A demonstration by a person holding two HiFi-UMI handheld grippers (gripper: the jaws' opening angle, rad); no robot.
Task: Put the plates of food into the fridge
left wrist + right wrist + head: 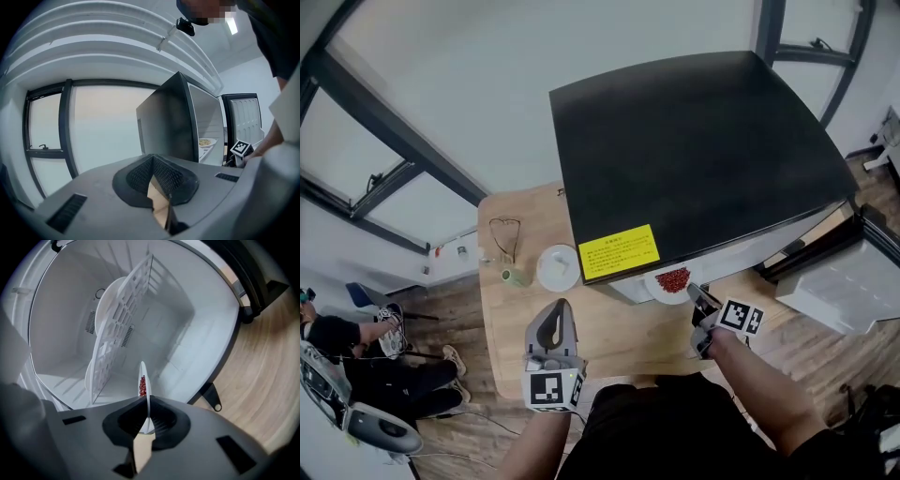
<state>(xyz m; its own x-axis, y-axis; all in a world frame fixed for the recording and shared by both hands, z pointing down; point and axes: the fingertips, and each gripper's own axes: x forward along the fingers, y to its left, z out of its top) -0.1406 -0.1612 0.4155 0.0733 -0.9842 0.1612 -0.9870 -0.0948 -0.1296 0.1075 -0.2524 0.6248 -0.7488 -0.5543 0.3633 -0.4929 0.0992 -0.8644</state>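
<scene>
Worktop [619, 337] and the black top of the fridge [694, 141] fill the head view. It shows a bare white dish [558, 267] and a small green pot [516, 277] standing beside the fridge, but nothing of what is inside it. The right gripper view looks straight into the white interior [187, 324], with its grid shelf [122, 319]. Only the left gripper view, seeing the fridge [168, 122] from the side, shows a second plate of pale food [206, 141] already resting inside, and the open door [241, 117] beyond. The right gripper [698, 295] has its fingers pinched onto the rim of the plate of red food [673, 281]. That plate sits at the mouth of the fridge, just under the edge of the black top. Seen from the right gripper [146, 420] itself, the plate [143, 380] is edge-on between the pads. The left gripper [562, 305] hovers over the worktop, apart from the dish. Its fingers [140, 176] are closed together at the tips with nothing between them.
</scene>
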